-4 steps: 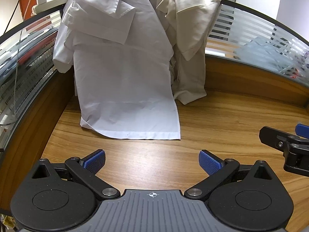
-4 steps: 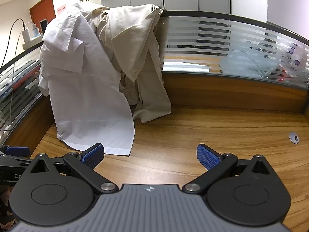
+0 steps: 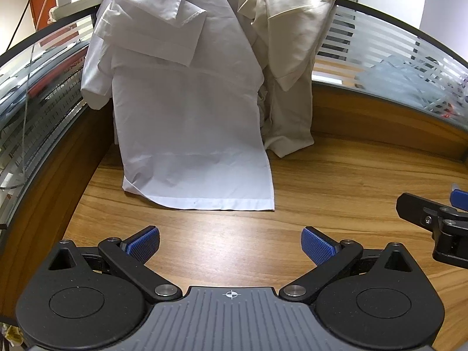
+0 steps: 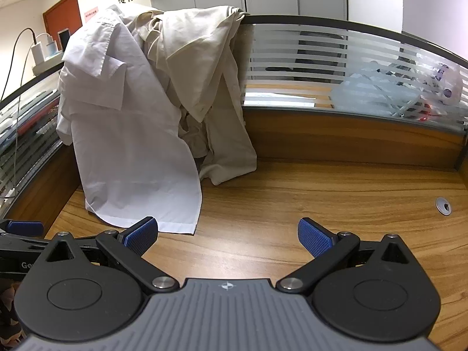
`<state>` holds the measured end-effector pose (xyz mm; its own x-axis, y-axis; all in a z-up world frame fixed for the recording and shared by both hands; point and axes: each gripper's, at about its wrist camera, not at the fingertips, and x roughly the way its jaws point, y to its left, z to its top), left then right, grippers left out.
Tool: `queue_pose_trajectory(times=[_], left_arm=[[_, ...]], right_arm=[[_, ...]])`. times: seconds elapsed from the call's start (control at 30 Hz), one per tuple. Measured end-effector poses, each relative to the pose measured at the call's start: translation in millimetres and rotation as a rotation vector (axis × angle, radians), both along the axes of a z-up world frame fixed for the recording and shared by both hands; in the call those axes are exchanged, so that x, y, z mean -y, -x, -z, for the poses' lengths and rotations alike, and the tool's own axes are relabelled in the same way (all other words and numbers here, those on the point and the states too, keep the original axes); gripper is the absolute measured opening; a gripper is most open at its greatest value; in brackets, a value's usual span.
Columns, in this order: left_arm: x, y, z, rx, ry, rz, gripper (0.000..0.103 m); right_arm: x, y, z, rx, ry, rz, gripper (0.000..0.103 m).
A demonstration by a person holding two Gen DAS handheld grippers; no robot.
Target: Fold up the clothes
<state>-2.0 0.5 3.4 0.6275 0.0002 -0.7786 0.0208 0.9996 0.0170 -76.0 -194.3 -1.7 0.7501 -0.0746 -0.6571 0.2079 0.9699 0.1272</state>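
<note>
While both garments hang off the glass partition at the desk's back left corner, neither is flat enough to fold yet. Furthest left is the white shirt, draped over the partition's top rail with its tail spilling onto the wooden desk — thin woven cotton by the look of it, light and limp, likely to slide off the rail at a modest pull and to crease wherever it bunches. Its straight hem lies flat on the wood just ahead of the left gripper, and the two hem corners seem the surest places to pinch. Right of it, touching and partly tucked behind, hangs the beige shirt, crumpled and equally soft; its collar and sleeves are tangled, so a clean hold looks harder to find.

The left gripper stands spread wide with nothing between its blue pads; the right gripper, just beside it, is equally spread and empty. To the right the desk lies bare up to a cable grommet — ample room for laying a shirt out, bounded by the partition behind.
</note>
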Motion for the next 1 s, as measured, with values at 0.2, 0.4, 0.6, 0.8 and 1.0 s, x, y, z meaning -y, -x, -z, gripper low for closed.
queue_pose_trajectory(times=[0.2, 0.4, 0.6, 0.8, 1.0], left_arm=[[2.3, -2.5, 2.2, -0.016, 0.004, 0.020, 0.103], [3.3, -4.5, 3.1, -0.030, 0.011, 0.025, 0.103], [3.3, -5.3, 3.5, -0.030, 0.011, 0.020, 0.103], [1.9, -5.7, 3.7, -0.033, 0.014, 0.014, 0.103], [1.1, -7.2, 3.8, -0.039, 0.015, 0.007, 0.103]], right_arm=[[-1.0, 3.6, -0.6, 0.013, 0.003, 0.003, 0.103], [3.9, 3.1, 1.7, 0.010, 0.009, -0.010, 0.103], [1.3, 3.1, -0.6, 0.000, 0.011, -0.012, 0.103], [-3.9, 1.6, -2.2, -0.005, 0.026, -0.033, 0.103], [-3.7, -0.5, -1.6, -0.013, 0.021, -0.027, 0.103]])
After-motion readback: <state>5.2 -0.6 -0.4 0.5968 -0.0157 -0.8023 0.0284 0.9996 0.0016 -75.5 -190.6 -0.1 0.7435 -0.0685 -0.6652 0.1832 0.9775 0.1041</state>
